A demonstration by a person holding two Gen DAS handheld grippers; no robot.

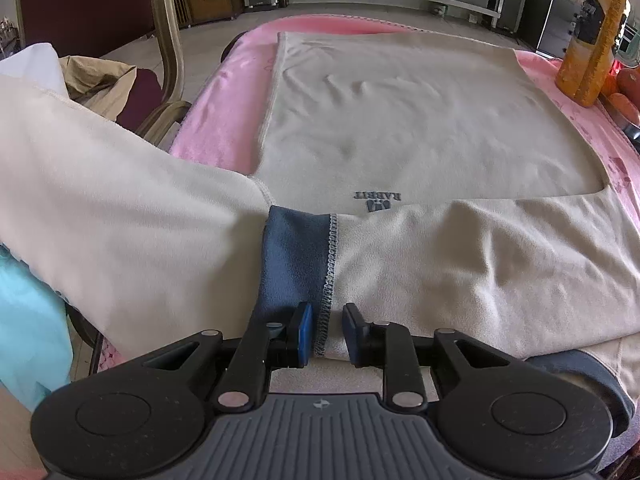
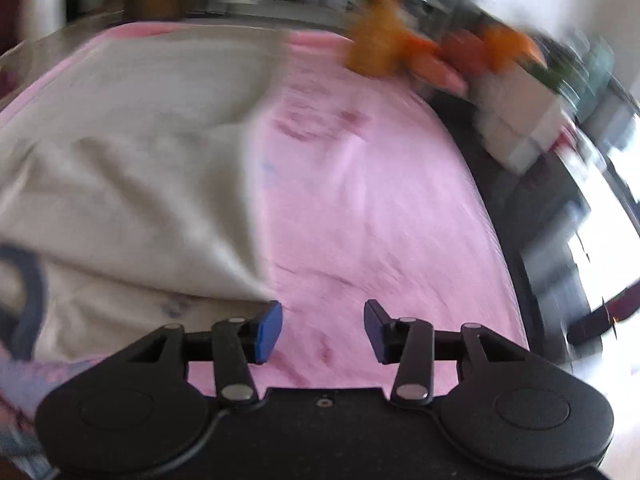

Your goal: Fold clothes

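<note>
Pink cloth (image 2: 360, 208) covers the counter, and nearest the left gripper (image 1: 327, 334) its jaws stand narrowly apart around the blue cuff (image 1: 294, 264) of the beige sweatshirt (image 1: 400, 120), pads not visibly pressing, so the folded sleeve could slide back. Further right, the right gripper (image 2: 323, 330) hangs wide and empty just beside the hem. Beyond, the orange bottle (image 1: 592, 36) could be toppled by a careless sweep.

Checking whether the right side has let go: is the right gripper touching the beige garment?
Apart. The right wrist view shows the right gripper open over bare pink blanket; the beige garment ends beside its left finger.
</note>
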